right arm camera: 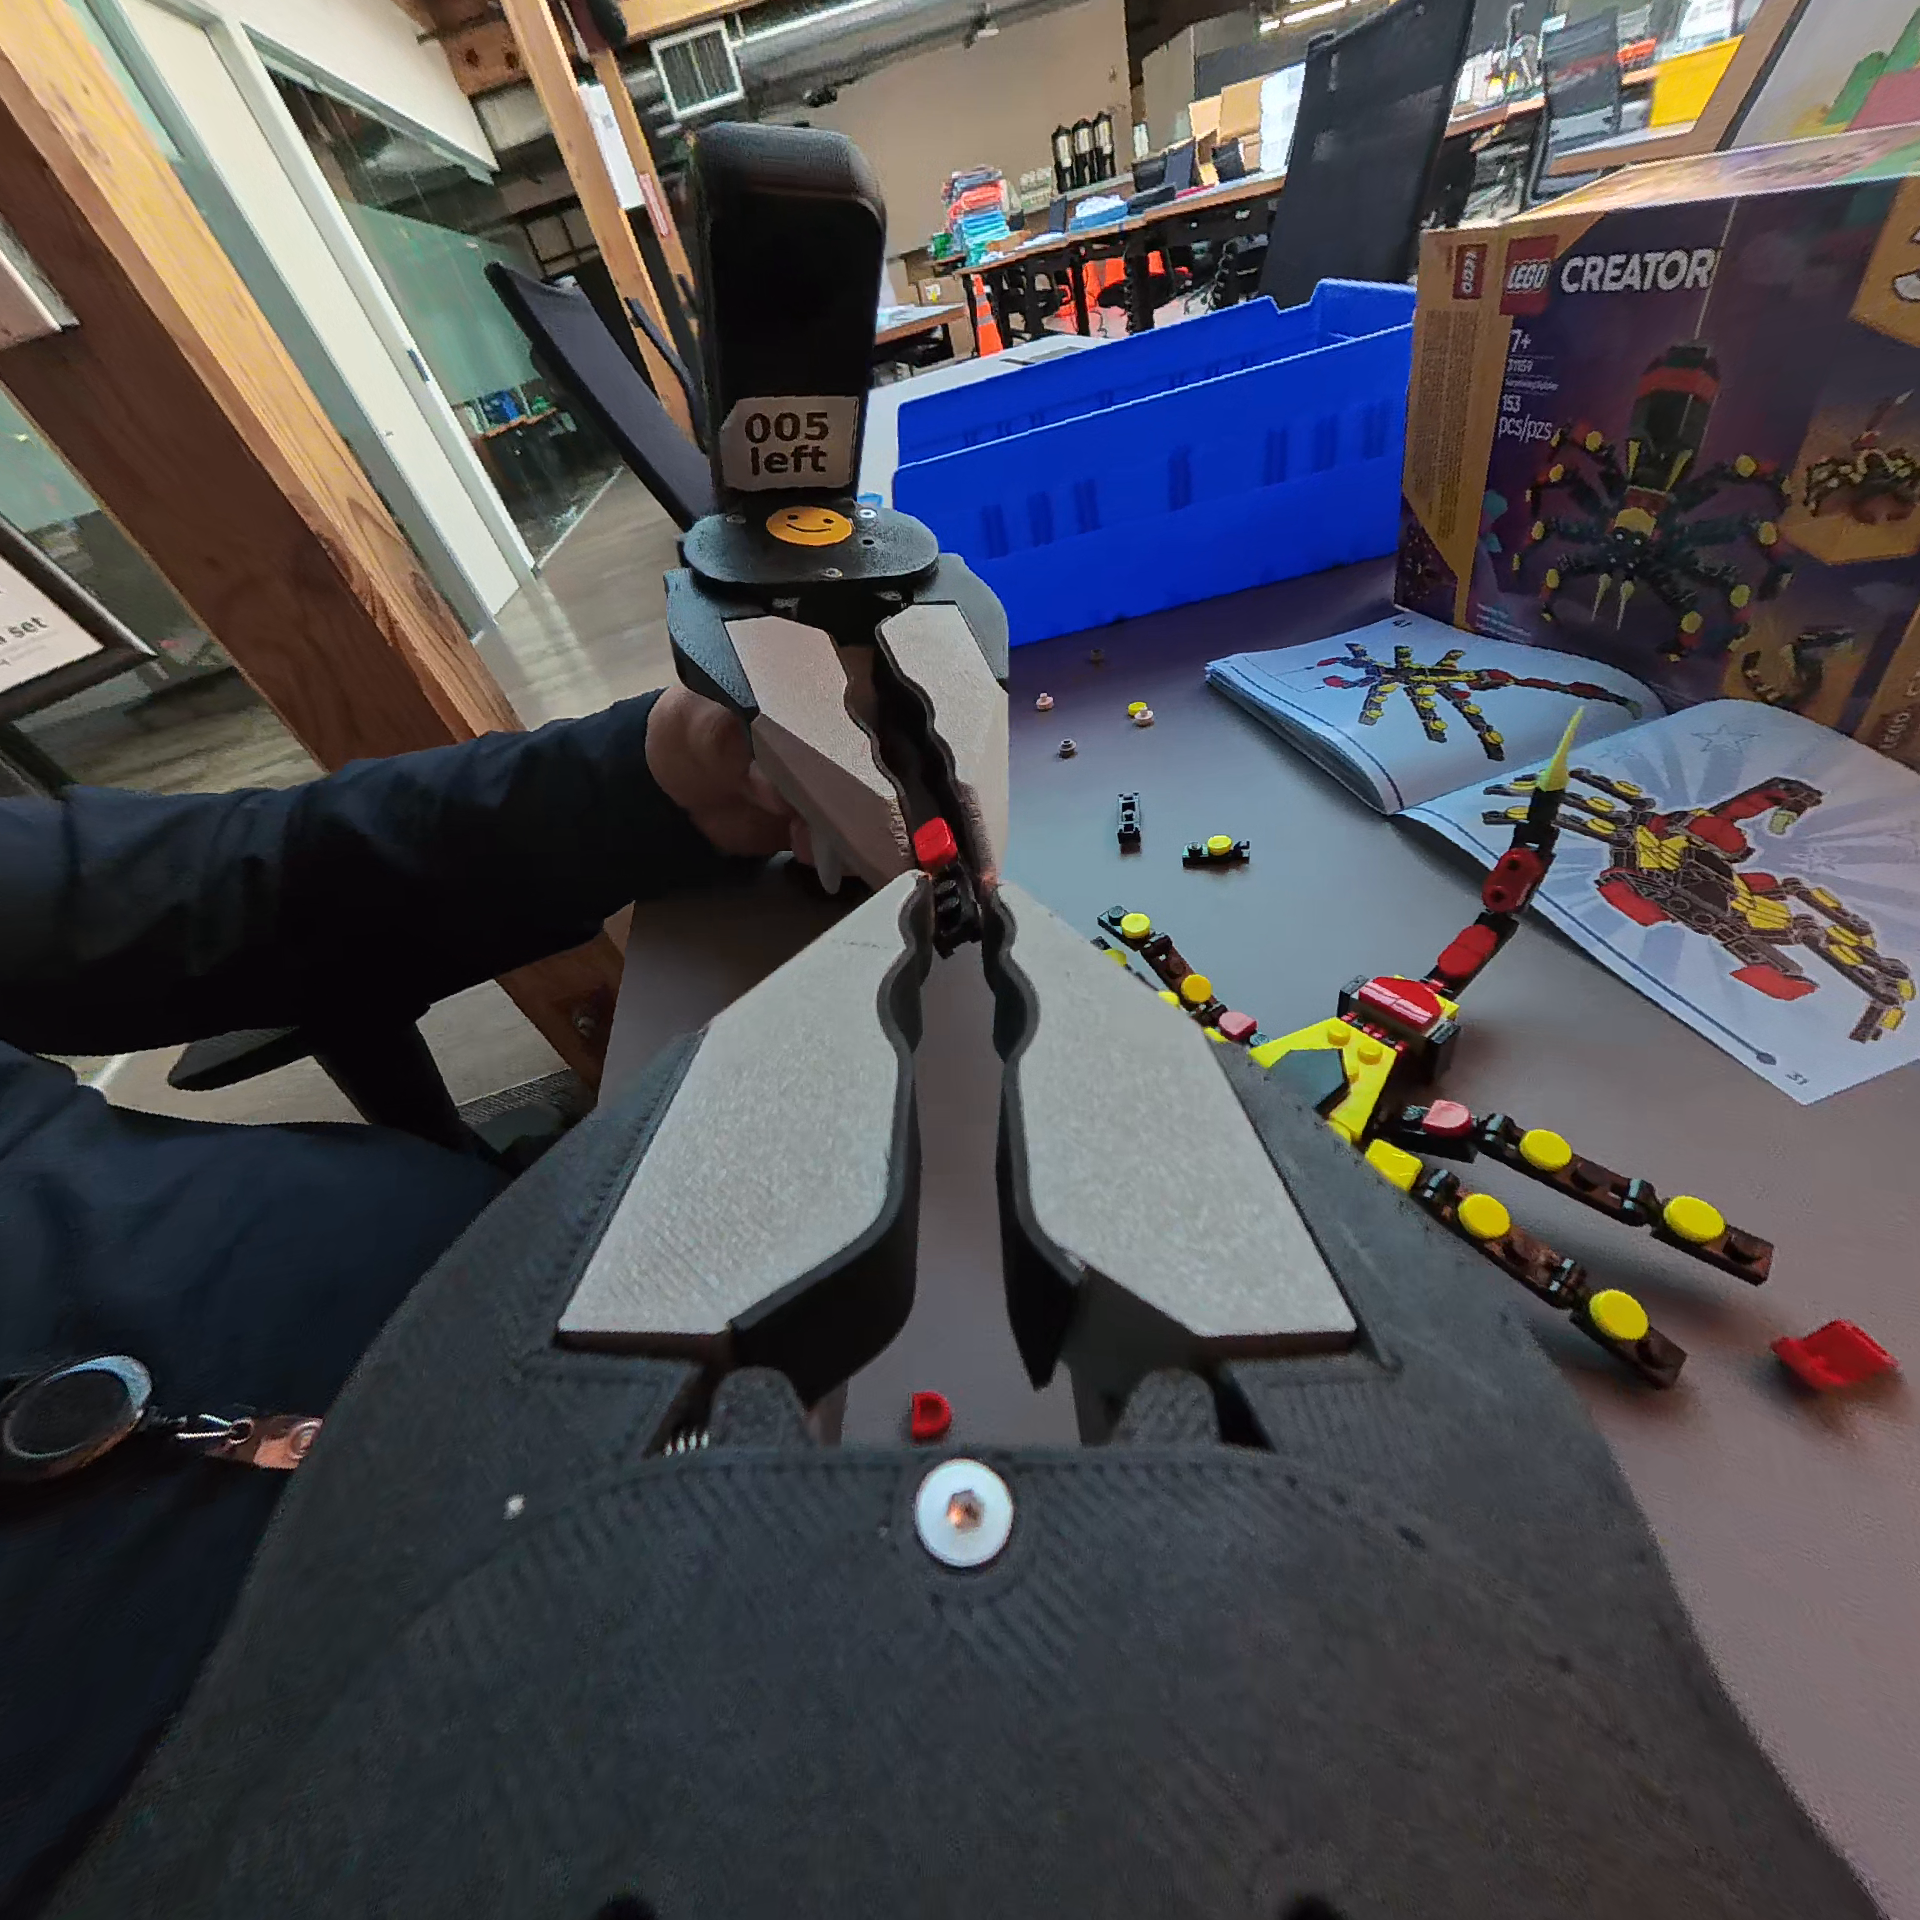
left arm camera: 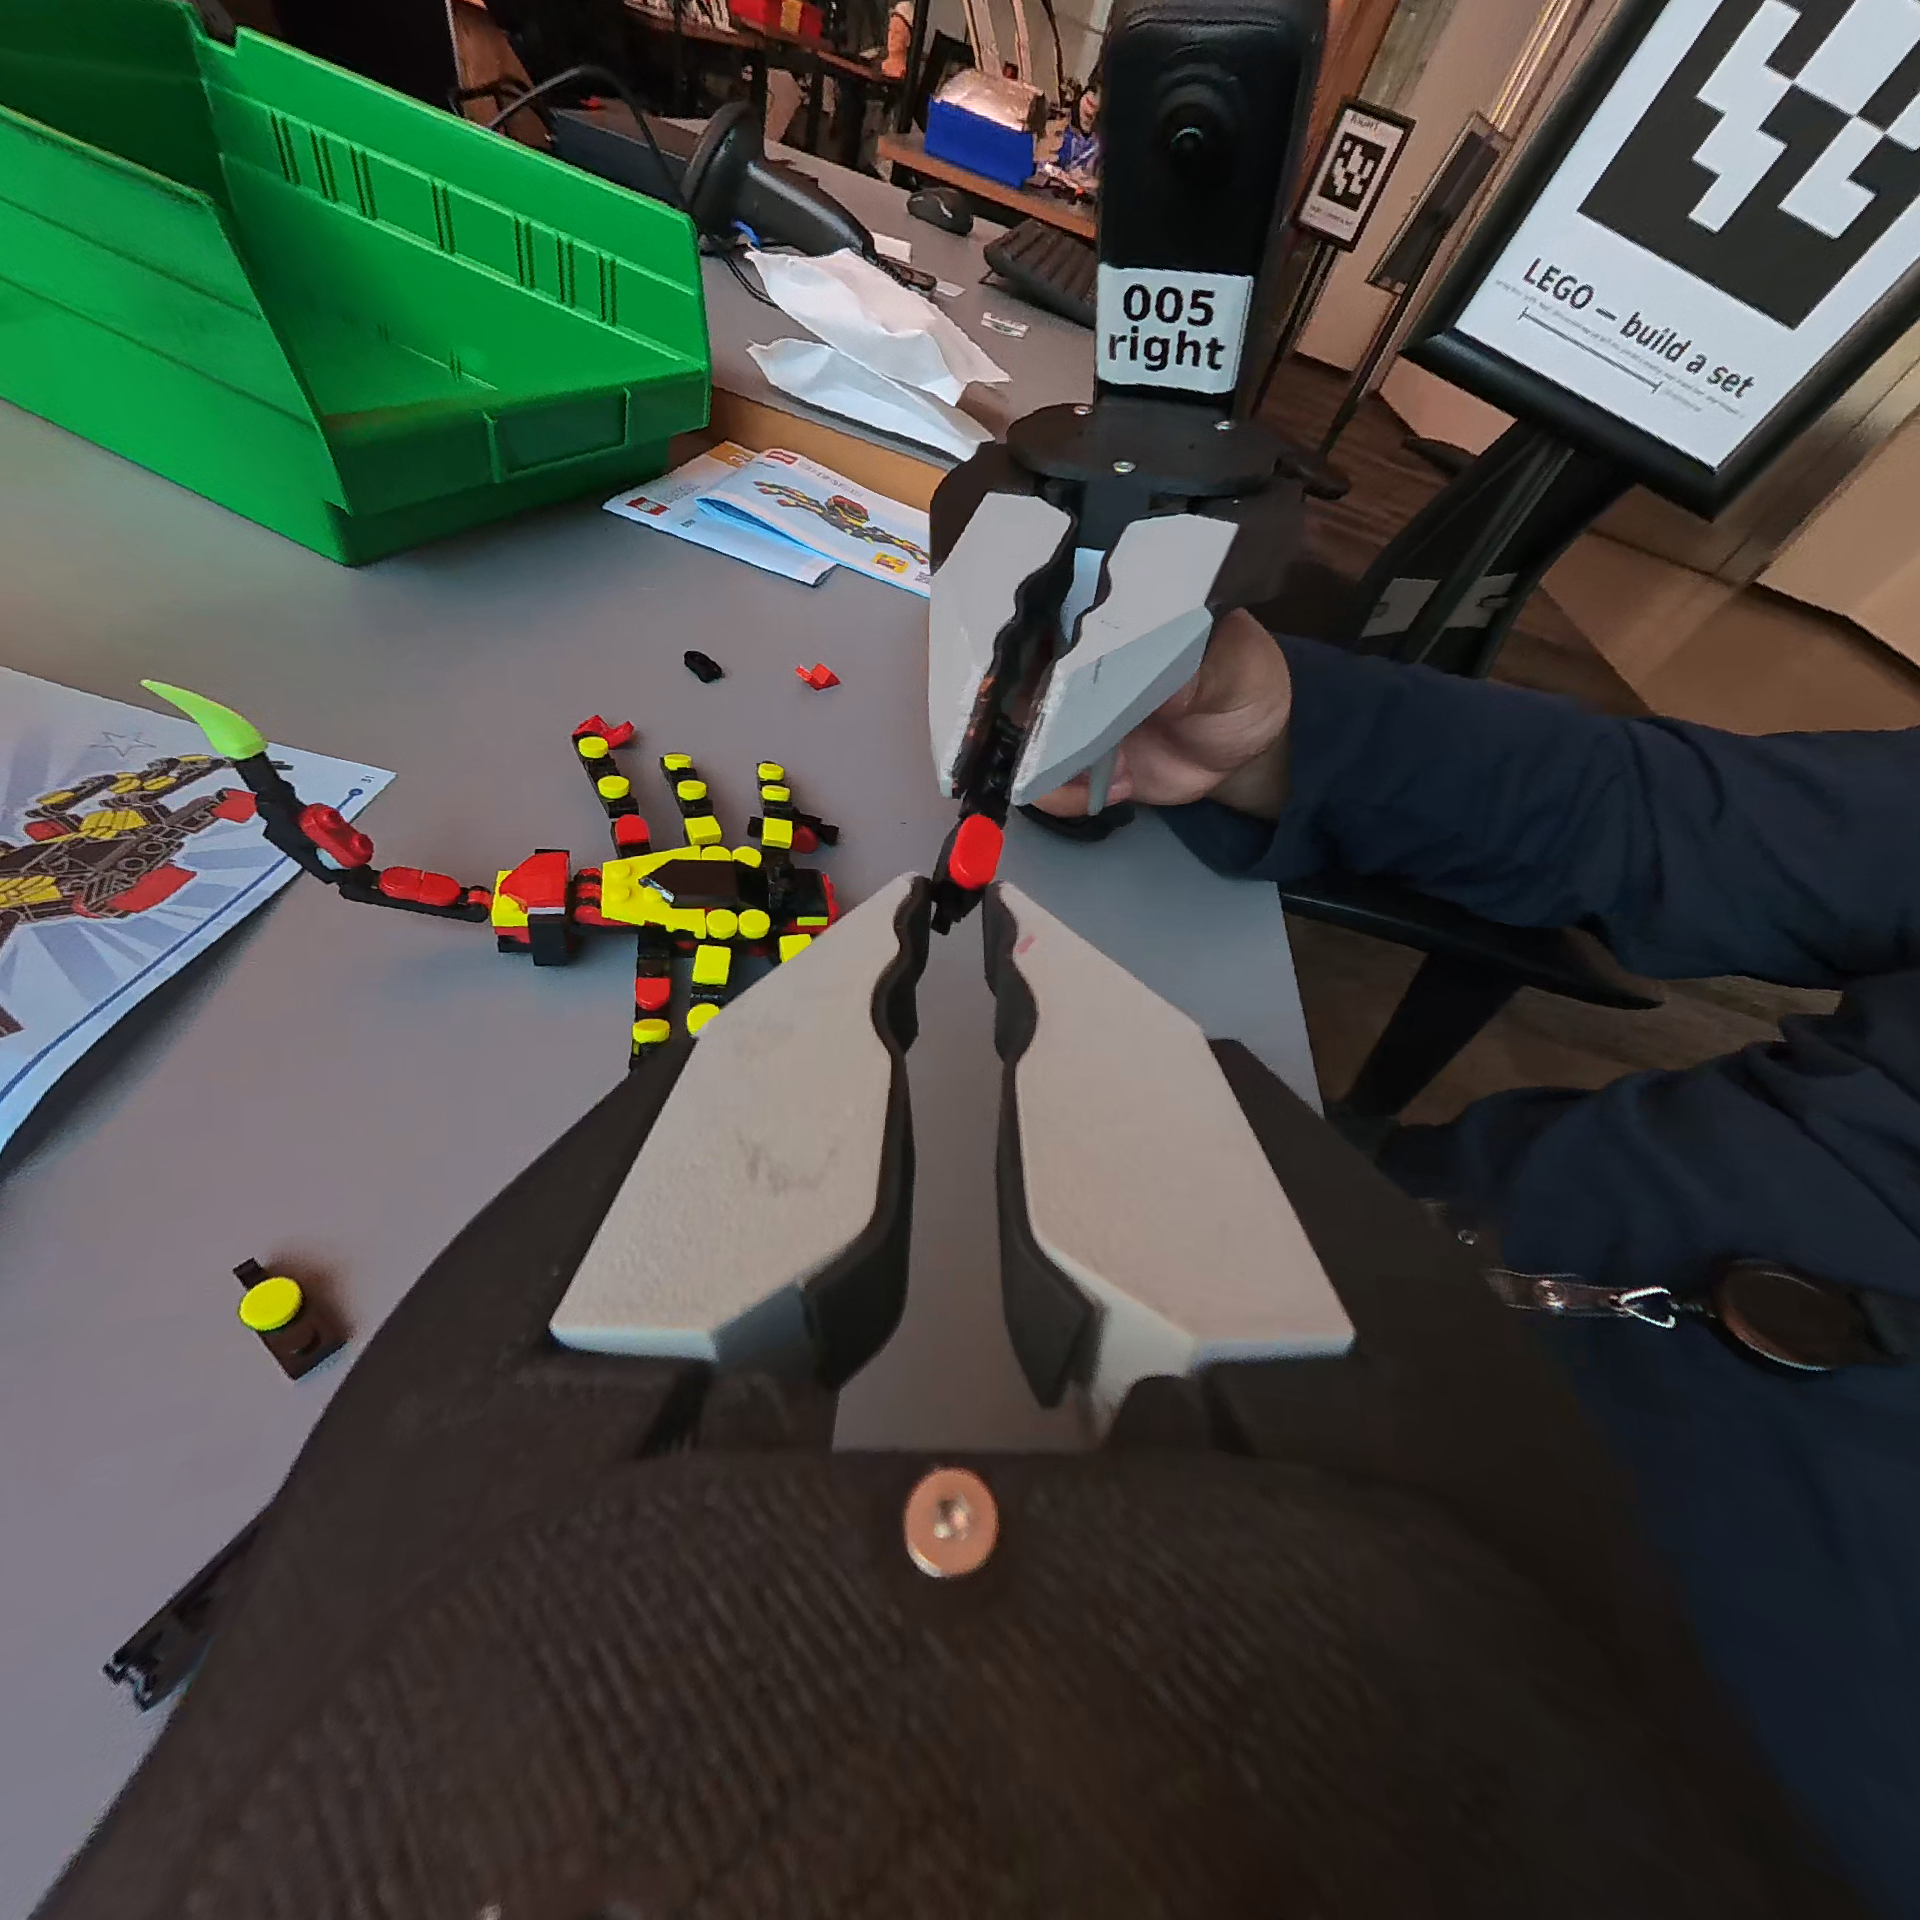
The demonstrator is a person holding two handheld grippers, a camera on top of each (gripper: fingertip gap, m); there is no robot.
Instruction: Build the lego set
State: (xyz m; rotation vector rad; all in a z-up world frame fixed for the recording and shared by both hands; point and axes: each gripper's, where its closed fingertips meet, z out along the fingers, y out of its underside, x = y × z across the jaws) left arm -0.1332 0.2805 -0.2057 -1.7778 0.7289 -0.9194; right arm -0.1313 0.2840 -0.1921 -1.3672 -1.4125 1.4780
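Observation:
A small black-and-red Lego limb piece (left arm camera: 975, 850) is held in the air between both grippers, which face each other tip to tip. My left gripper (left arm camera: 951, 899) is shut on its black lower end. My right gripper (left arm camera: 982, 779) is shut on its other end. In the right wrist view, my right gripper (right arm camera: 956, 906) pinches the black part (right arm camera: 951, 920) and my left gripper (right arm camera: 940, 847) pinches by the red tile (right arm camera: 932, 840). The red, yellow and black scorpion model (left arm camera: 665, 894) lies on the grey table (left arm camera: 468, 644), left of the grippers; it also shows in the right wrist view (right arm camera: 1382, 1049).
An open instruction booklet (left arm camera: 104, 862) lies under the scorpion's green stinger (left arm camera: 208, 717). A green bin (left arm camera: 312, 260), a blue bin (right arm camera: 1143, 468) and the set's box (right arm camera: 1662, 416) stand at the back. Loose pieces lie about: a yellow stud on brown (left arm camera: 275, 1309), red (right arm camera: 1834, 1351), black (left arm camera: 702, 665).

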